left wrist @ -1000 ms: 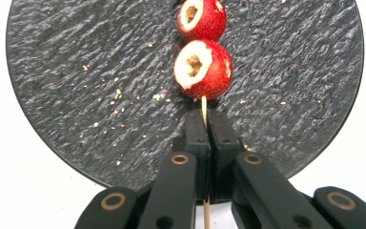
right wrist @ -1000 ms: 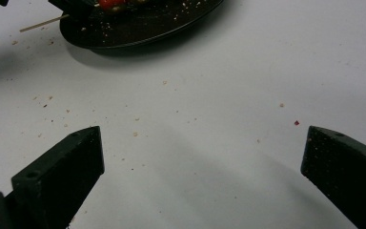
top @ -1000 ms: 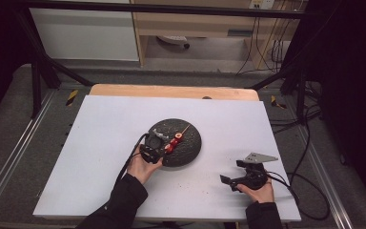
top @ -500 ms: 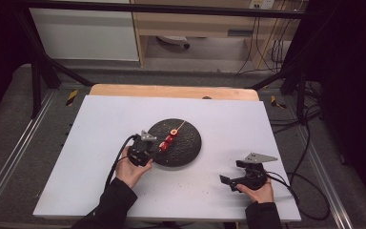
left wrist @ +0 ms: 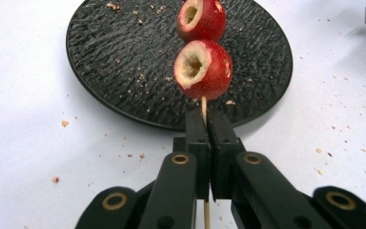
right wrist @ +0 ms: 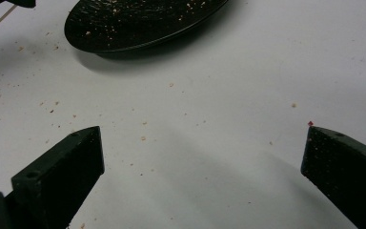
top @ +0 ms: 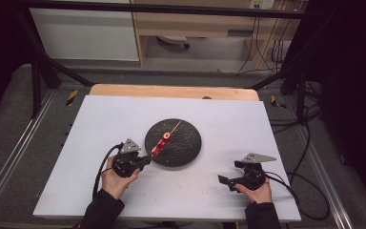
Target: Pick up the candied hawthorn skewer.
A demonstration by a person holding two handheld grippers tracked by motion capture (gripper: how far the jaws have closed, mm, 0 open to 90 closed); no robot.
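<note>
Left gripper (top: pixel 145 160), jaws pinching the skewer (left wrist: pixel 203 106), is drawing its fruit (left wrist: pixel 203 69) off the plate (top: pixel 186 152), probably lifting clear; right gripper (top: pixel 229 180) is resting spread.

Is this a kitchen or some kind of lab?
Probably a lab or recording workshop, not a kitchen. The white table sits inside a metal frame, cables trail over the floor, and hand-held claws work with a fruit skewer over a black plate.

Your left gripper (top: pixel 145 159) holds its jaws pressed together, pointing forward and right; your right gripper (top: pixel 225 180) rests level, jaws spread wide.
</note>
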